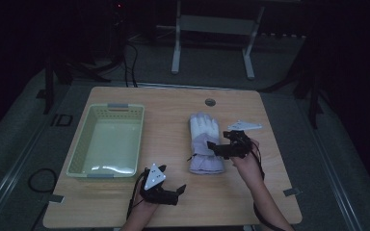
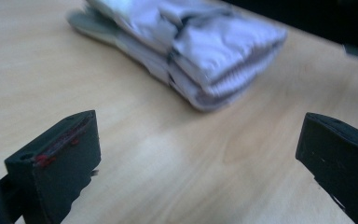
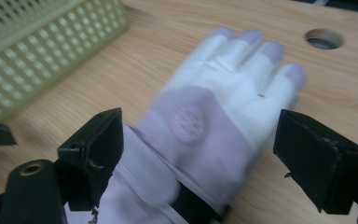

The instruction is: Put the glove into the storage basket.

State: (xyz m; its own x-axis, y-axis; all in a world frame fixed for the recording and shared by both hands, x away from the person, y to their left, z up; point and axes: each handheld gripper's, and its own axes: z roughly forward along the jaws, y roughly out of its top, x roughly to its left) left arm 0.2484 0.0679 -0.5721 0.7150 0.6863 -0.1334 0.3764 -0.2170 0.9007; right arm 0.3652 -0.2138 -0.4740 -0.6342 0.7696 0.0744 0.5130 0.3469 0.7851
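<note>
Fingers point(image 3: 324, 158) spread over one glove point(image 3: 214, 121); one basket point(image 1: 107, 140).

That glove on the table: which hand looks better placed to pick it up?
Probably the right. Its tool hangs open over the glove's cuff end, jaws either side. The left tool, also open, sits apart near the table's front edge.

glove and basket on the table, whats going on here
A person works at a wooden table with a gripper in each hand. The right gripper is over the cuff end of a white and lilac glove, jaws open and not pressing it. The left gripper waits open near the front edge. The pale green basket sits empty at left.
</note>
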